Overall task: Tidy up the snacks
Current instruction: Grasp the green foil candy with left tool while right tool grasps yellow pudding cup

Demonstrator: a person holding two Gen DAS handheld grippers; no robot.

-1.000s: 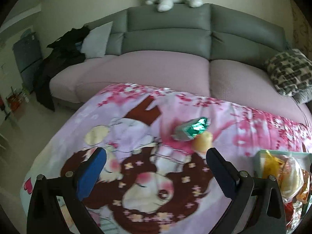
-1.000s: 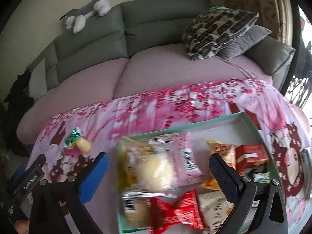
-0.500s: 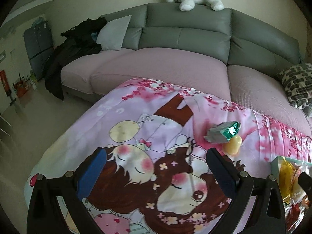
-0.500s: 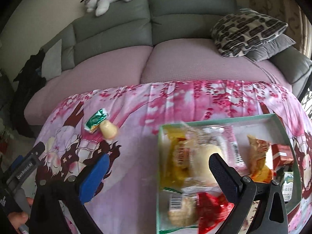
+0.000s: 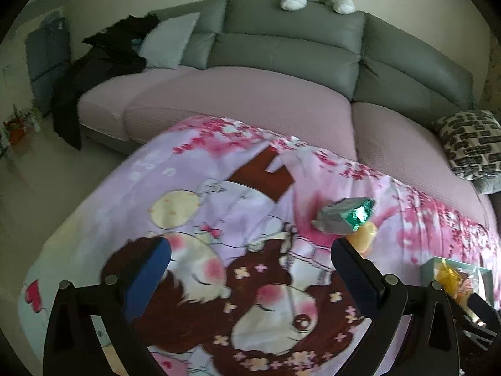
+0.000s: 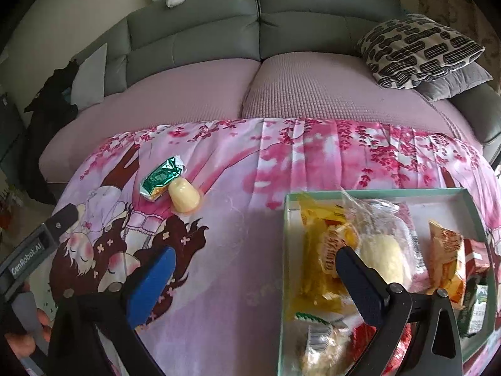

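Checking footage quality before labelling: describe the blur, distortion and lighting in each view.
Left wrist view: motion-smeared throughout, the green wrapper soft-edged, strong fisheye bending of the sofa, dim light. Right wrist view: sharper, print on the green wrapper and tray edges crisp, same barrel distortion with dark corners, soft daylight without harsh shadows.

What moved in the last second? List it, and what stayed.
Right tongs swung left, off the tray, toward the green packet and yellow jelly. Left tongs wandered left, then back. Both stayed open and empty; the snacks lie unmoved.
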